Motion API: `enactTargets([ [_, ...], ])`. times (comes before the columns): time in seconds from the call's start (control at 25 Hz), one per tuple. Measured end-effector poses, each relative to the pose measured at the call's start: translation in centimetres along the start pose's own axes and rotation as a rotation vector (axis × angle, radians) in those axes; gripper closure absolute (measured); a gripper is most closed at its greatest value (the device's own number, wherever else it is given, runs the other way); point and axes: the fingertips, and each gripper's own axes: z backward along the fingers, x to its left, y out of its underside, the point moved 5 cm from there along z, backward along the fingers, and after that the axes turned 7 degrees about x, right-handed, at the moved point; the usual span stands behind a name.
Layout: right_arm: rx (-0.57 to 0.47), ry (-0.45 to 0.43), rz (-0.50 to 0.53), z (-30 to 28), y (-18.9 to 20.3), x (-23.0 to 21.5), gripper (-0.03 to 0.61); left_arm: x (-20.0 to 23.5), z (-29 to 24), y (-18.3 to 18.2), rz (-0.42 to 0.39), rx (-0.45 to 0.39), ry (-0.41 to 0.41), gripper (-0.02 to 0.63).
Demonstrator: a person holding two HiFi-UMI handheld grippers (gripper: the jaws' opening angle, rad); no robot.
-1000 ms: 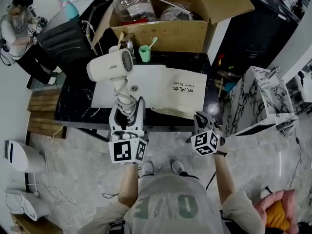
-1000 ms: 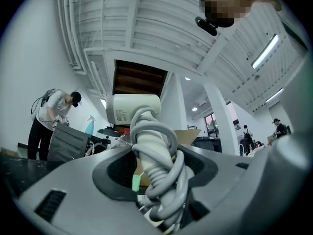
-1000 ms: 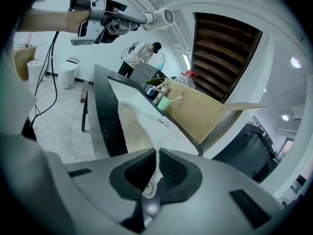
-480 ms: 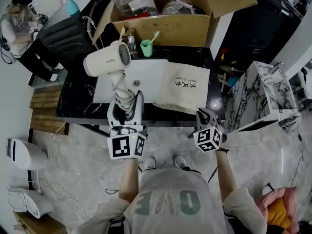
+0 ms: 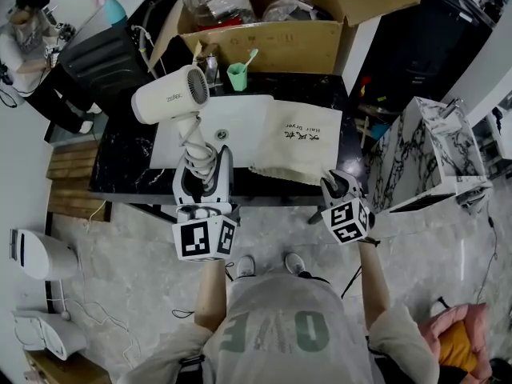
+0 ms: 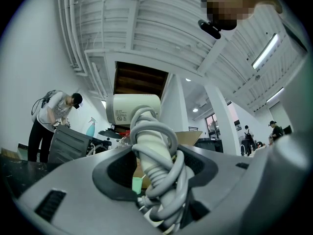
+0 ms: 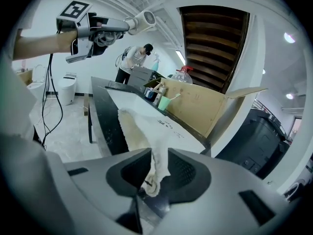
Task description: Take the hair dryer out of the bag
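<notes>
The white hair dryer [image 5: 168, 94] is out of the bag and held up over the counter's left part. My left gripper [image 5: 202, 166] is shut on its cord-wrapped handle [image 6: 155, 155], which fills the gap between the jaws. The beige cloth bag [image 5: 296, 142] with black print lies flat on the counter. My right gripper [image 5: 336, 184] is at the counter's front edge with the bag's near corner [image 7: 155, 165] pinched between its jaws, which are opening. In the right gripper view the hair dryer [image 7: 144, 19] shows at the upper left and the bag [image 7: 139, 124] stretches away along the counter.
A black counter [image 5: 120, 166] carries a white mat [image 5: 232, 118] and a green cup [image 5: 238, 77]. An open cardboard box [image 5: 264, 46] with bottles stands behind. A marble-patterned cabinet [image 5: 432, 158] is at the right. A person [image 5: 24, 30] works at the far left.
The right gripper has rolled a little with the bag corner still between its jaws. The left gripper and the hair dryer have kept their place.
</notes>
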Motion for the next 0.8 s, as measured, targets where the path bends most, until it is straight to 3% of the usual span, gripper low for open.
enactTargets([
  [0.08, -0.014, -0.004, 0.001, 0.5, -0.4, -0.4, 0.425, -0.1, 0.0, -0.1, -0.003, -0.002, 0.002, 0.347],
  [0.44, -0.225, 0.135, 0.044, 4.8, -7.5, -4.1, 0.425, -0.6, 0.0, -1.0, -0.003, -0.022, 0.008, 0.347],
  [0.6, -0.358, 0.196, 0.008, 7.2, -11.5, -5.2, 0.425, -0.7, 0.2, -1.5, -0.016, -0.025, 0.009, 0.347],
  [0.8, -0.530, 0.238, -0.059, 9.6, -15.5, -4.7, 0.425, -0.9, 0.6, -1.9, -0.088, -0.020, -0.009, 0.347],
])
